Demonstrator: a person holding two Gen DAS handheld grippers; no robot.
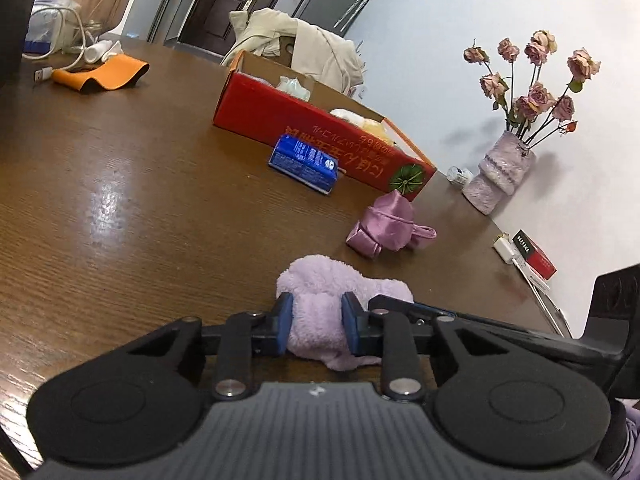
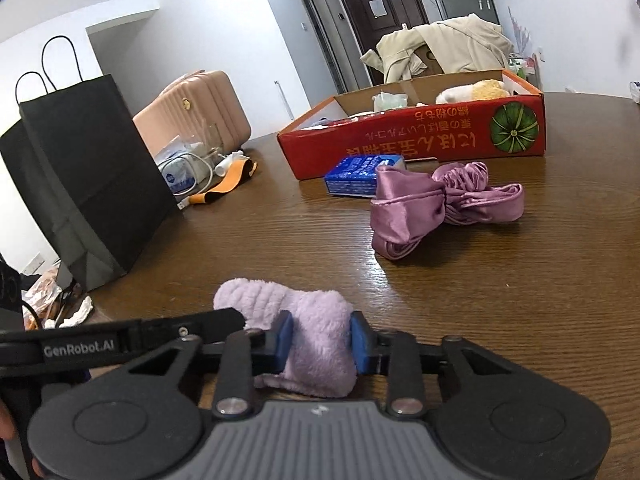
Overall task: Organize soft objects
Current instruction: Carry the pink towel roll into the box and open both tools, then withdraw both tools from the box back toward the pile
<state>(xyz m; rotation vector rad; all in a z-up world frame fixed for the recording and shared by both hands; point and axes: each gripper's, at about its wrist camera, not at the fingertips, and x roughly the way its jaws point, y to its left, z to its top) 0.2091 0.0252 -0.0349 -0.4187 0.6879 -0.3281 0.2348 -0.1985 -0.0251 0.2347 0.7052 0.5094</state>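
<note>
Progress looks partial: your left gripper (image 1: 316, 320) and right gripper (image 2: 322, 340) both pinch the fluffy lilac fleece cloth (image 2: 308, 320) low over the brown wooden table (image 2: 520, 300). Some soft items sit in the red cardboard box (image 2: 420, 136); the shiny purple satin bundle (image 2: 432, 204) remains outside.

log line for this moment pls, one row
left gripper: shut on fluffy lilac cloth | right gripper: shut on same cloth | satin pouch: on table | red box: open

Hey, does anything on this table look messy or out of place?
Yes. The satin pouch lies crumpled by the red box, its strap loose, and both grippers pinch one fluffy towel.
</note>
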